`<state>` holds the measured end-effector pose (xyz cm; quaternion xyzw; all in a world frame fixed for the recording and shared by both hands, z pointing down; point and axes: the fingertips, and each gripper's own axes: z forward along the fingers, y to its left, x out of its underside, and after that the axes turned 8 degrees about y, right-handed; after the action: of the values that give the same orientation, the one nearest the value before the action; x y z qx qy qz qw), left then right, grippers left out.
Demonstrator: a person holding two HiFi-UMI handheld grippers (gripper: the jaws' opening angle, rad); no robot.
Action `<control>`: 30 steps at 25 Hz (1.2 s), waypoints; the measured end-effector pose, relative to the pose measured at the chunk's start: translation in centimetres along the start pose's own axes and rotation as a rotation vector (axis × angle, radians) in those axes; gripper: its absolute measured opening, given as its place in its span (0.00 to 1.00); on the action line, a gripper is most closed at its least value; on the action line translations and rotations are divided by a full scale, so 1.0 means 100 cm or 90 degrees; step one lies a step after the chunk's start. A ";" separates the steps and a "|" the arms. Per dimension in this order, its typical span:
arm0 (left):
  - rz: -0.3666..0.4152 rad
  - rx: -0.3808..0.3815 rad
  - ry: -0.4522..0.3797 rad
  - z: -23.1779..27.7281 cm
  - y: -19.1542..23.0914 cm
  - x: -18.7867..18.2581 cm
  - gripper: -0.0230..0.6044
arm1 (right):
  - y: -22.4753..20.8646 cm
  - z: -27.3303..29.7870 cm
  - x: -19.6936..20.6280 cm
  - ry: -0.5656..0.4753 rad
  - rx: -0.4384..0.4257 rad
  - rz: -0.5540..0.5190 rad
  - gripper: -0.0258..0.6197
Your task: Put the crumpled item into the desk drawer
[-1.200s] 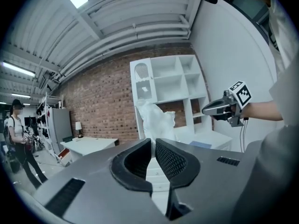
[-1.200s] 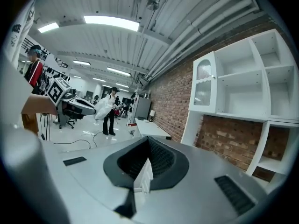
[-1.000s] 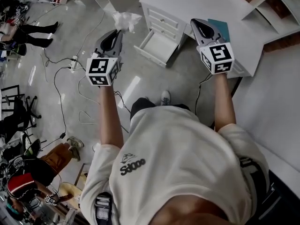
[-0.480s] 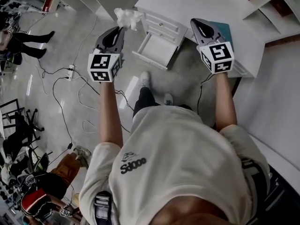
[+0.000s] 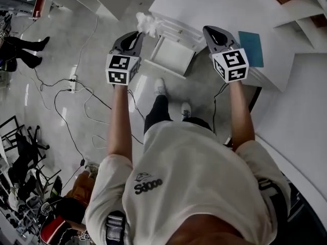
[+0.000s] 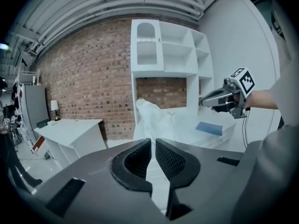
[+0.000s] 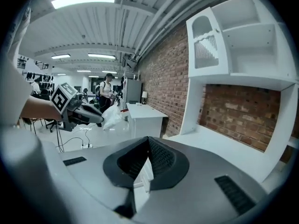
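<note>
Head view puts the crumpled item (image 5: pixel 147 23), pinched in the left tongs (image 5: pixel 139 33), at about 11 o'clock of the open drawer (image 5: pixel 172 55). It hangs over the drawer's corner by the bench (image 5: pixel 204 4) rather than over its well, while the right tongs (image 5: pixel 210 30) hover pressed together and empty at the drawer's 2 o'clock. Released here, I judge, the item could clip the rim and drop to the floor (image 5: pixel 76 45), or slip early from so thin a pinch, which only the left gripper view shows, though it hides the drawer.

White T-shirt (image 5: pixel 199 177); grey hand-held grippers (image 5: pixel 138 33) (image 5: pixel 207 29) bearing marker cubes (image 5: pixel 122 69).
</note>
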<state>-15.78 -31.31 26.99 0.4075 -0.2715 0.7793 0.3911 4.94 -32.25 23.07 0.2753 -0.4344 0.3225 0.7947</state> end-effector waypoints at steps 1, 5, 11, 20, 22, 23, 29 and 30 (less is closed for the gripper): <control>-0.002 0.004 0.008 0.009 0.006 0.006 0.10 | 0.001 0.012 0.003 0.006 -0.004 0.004 0.05; -0.022 0.023 0.040 0.046 0.025 0.034 0.10 | 0.003 0.060 0.020 0.028 -0.019 0.019 0.05; -0.016 0.050 0.060 0.106 0.027 0.082 0.10 | 0.004 0.113 0.068 0.037 -0.034 0.031 0.05; 0.001 0.076 0.054 0.196 0.002 0.179 0.10 | 0.011 0.174 0.192 0.050 -0.041 0.028 0.05; 0.003 0.079 0.051 0.215 -0.004 0.205 0.10 | 0.013 0.190 0.221 0.048 -0.040 0.029 0.05; 0.002 0.078 0.049 0.225 -0.005 0.219 0.10 | 0.013 0.199 0.234 0.044 -0.040 0.028 0.05; 0.002 0.072 0.028 0.285 -0.005 0.294 0.10 | 0.018 0.253 0.309 0.015 -0.031 0.009 0.05; 0.004 0.078 0.024 0.294 -0.005 0.304 0.10 | 0.020 0.261 0.321 0.010 -0.027 0.002 0.05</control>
<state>-13.91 -41.02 68.07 0.4152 -0.2173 0.8032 0.3677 3.36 -40.99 63.51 0.2554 -0.4350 0.3165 0.8034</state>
